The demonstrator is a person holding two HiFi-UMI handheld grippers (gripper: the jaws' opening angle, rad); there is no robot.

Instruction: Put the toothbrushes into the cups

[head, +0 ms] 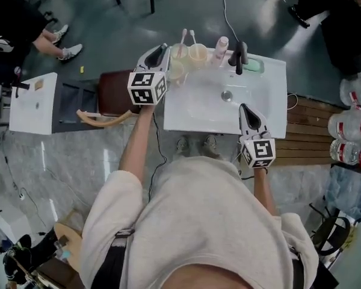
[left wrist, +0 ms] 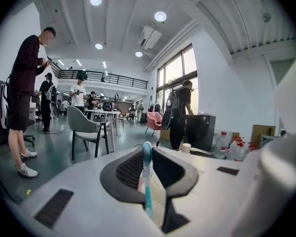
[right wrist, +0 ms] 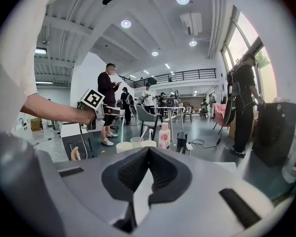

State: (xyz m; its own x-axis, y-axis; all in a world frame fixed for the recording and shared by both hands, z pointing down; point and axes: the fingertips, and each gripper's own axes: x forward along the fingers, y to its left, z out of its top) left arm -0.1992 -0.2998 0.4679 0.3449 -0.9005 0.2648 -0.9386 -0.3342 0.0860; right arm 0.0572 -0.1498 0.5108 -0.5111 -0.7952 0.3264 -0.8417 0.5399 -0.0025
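One toothbrush (left wrist: 147,181) upright between left jaws

1. The head view looks steeply down from above the person's shoulders onto the sink (head: 259,83), taking in the left gripper (head: 161,50), the right gripper (head: 245,108) and the cups (head: 198,54).
2. The left gripper view sits just behind its jaws, facing roughly level across the hall, with the cups close beneath.
3. The right gripper view faces over the sink toward the left gripper, the cups and a bottle (right wrist: 164,135) — the row the head view shows at the sink's far edge.
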